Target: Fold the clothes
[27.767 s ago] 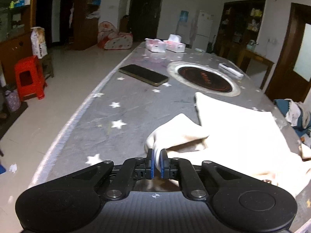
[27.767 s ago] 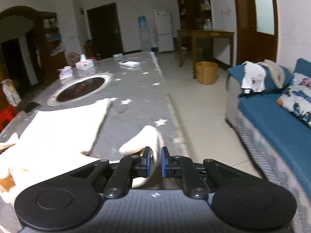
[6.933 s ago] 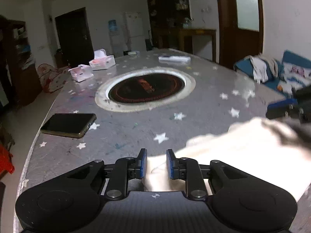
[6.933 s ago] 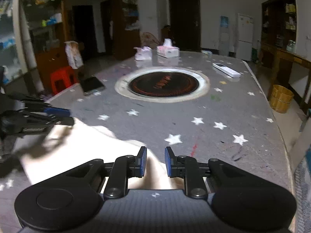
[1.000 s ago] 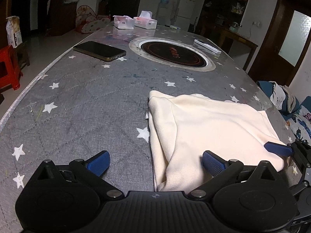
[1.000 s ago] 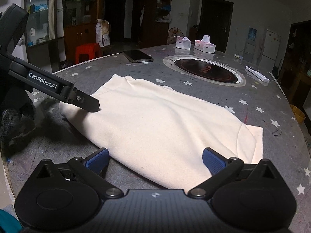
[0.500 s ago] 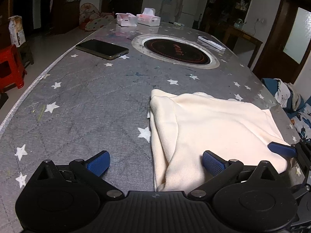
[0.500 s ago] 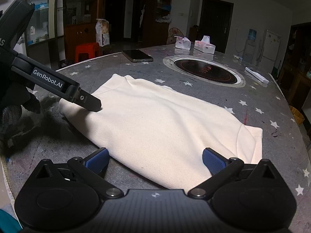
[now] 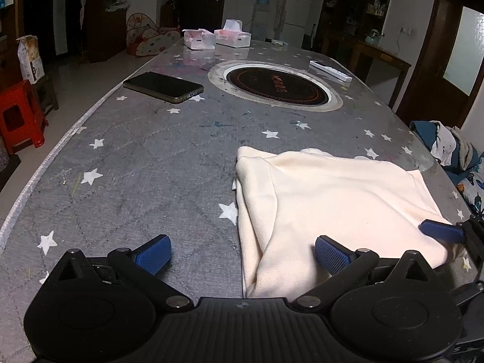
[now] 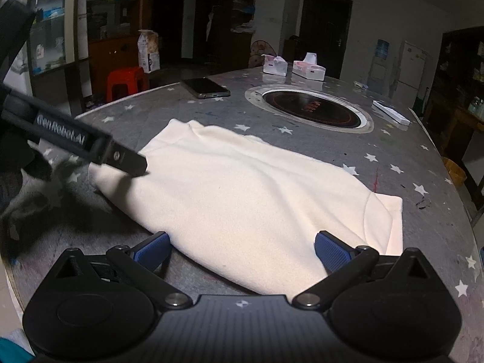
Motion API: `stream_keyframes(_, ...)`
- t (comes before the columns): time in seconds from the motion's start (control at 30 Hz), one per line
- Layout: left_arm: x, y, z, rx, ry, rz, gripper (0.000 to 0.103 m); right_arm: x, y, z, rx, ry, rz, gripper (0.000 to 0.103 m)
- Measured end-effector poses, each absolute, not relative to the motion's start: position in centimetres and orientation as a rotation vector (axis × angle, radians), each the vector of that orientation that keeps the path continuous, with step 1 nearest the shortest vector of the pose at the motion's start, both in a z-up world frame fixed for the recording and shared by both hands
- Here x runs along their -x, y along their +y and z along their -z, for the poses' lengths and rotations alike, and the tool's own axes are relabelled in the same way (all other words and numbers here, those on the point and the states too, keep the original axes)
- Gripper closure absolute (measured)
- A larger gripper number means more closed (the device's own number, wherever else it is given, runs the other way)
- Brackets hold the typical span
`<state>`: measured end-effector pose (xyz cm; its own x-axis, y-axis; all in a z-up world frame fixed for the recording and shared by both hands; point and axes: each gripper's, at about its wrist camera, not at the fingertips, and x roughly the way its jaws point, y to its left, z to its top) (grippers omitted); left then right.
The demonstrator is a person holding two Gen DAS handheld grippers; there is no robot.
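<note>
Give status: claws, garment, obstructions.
Left claw open, right claw open, neither gripping. Cream garment lies folded flat on the starred table. Phone and tissue boxes sit farther back, apart from the cloth.

You're shooting in a dim room. The cream garment (image 9: pixel 338 199) is reading as the brightest thing in both views and nearly clipping. The frosted door pane (image 9: pixel 462 57) is glowing pale at right. The table (image 9: pixel 151 163) is picking up a soft sheen near the tissue boxes (image 9: pixel 216 38). Fisheye is bending straight edges and vignetting the corners black. In the right wrist view the left gripper (image 10: pixel 130 163) is smearing with motion blur and throwing a soft dark shadow (image 10: pixel 90 205) on the tabletop. Background shelves are sinking into murk.
</note>
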<state>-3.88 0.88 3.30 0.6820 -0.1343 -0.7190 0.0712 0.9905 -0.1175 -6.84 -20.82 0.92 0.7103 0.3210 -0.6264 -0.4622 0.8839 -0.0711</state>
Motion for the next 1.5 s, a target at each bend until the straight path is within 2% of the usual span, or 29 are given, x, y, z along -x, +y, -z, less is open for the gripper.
stream_keyframes(0.27,3.6,0.4,-3.6,0.074,0.796,0.129,0.0,4.2,-22.6,-3.6,0.13,0.595,-0.406,0.0)
stream_keyframes(0.7,1.8,0.6,-2.3,0.064,0.836,0.12,0.0,-4.0,-23.8,-1.1,-0.012,0.758,-0.424,0.0)
stream_keyframes(1.0,1.4,1.0,-2.2,0.075,0.841,0.129,0.0,-4.9,-22.9,-2.3,0.026,0.728,-0.405,0.0)
stream_keyframes(1.2,1.4,0.8,-2.1,0.066,0.839,0.128,0.0,-7.2,-20.4,-0.9,0.108,0.78,-0.346,0.0)
stream_keyframes(1.37,1.4,0.9,-2.1,0.067,0.838,0.131,0.0,-8.9,-20.8,-0.9,0.046,0.835,-0.307,0.0)
stream_keyframes(1.5,1.4,1.0,-2.1,0.068,0.837,0.135,0.0,-8.3,-20.3,-2.1,0.083,0.792,-0.312,0.0)
